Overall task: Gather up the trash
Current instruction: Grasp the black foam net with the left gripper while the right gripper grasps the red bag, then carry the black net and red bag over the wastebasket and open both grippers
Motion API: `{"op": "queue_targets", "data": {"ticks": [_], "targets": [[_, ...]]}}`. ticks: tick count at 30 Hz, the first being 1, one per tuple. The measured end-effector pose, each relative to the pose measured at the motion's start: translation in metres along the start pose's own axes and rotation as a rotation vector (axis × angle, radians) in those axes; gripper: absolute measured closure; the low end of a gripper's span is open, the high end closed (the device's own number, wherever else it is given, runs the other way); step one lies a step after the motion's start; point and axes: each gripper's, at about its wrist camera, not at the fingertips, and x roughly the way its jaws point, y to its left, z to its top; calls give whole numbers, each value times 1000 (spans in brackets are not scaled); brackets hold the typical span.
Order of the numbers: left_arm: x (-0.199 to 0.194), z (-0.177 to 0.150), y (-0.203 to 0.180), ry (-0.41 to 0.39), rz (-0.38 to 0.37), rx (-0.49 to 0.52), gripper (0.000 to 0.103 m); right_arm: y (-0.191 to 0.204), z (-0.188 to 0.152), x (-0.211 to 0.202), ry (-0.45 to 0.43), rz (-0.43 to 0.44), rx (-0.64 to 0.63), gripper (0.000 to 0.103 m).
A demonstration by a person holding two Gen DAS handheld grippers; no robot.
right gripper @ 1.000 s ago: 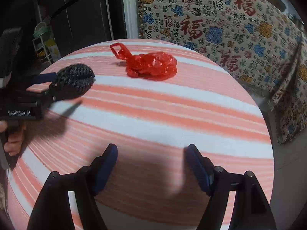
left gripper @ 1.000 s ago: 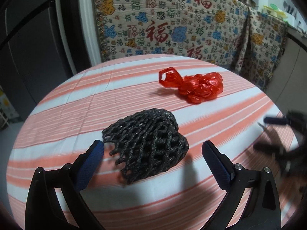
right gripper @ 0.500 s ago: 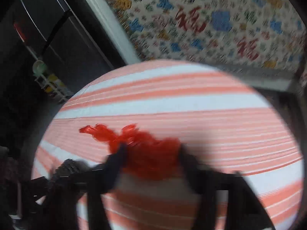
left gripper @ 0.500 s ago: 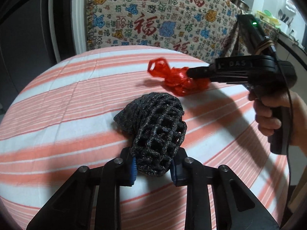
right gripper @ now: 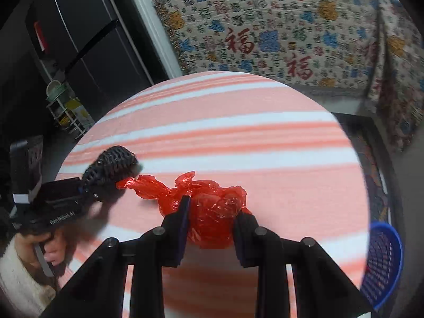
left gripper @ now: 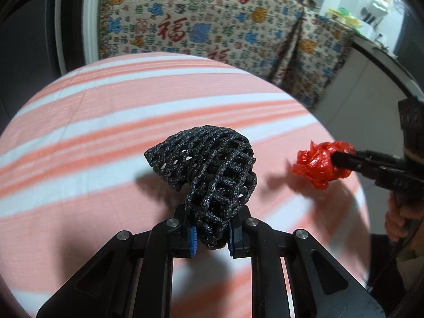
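A black foam net [left gripper: 212, 175] sticks up from my left gripper [left gripper: 212, 235], whose jaws are closing with the blue pads pressing its lower end. It hangs just above the striped round table [left gripper: 106, 106], casting a shadow. In the right wrist view the net [right gripper: 114, 164] and left gripper [right gripper: 87, 188] are at the left. My right gripper [right gripper: 212, 208] is closing on a crumpled red plastic bag [right gripper: 214, 228], squeezed between its pads, with a tail trailing left. The left wrist view shows that bag [left gripper: 318, 164] held off the table at the right by the right gripper [left gripper: 341, 163].
A blue mesh basket [right gripper: 384, 259] stands on the floor below the table's right edge. Furniture draped in a patterned cloth [right gripper: 291, 26] lies behind the table. A dark fridge [right gripper: 79, 39] and a small rack [right gripper: 66, 111] stand at the back left.
Both grippers went from open to clamped: the left on the black net, the right on the red bag. Both items have come up off the table, and the red bag moved toward the right edge.
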Motion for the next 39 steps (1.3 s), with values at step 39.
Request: {"op": "queue_targets", "data": {"ticks": [39], "targets": [[-17,-8,-158,-15,-92,205,89,-84,-73,-127,-181,-150,177,74]]}}
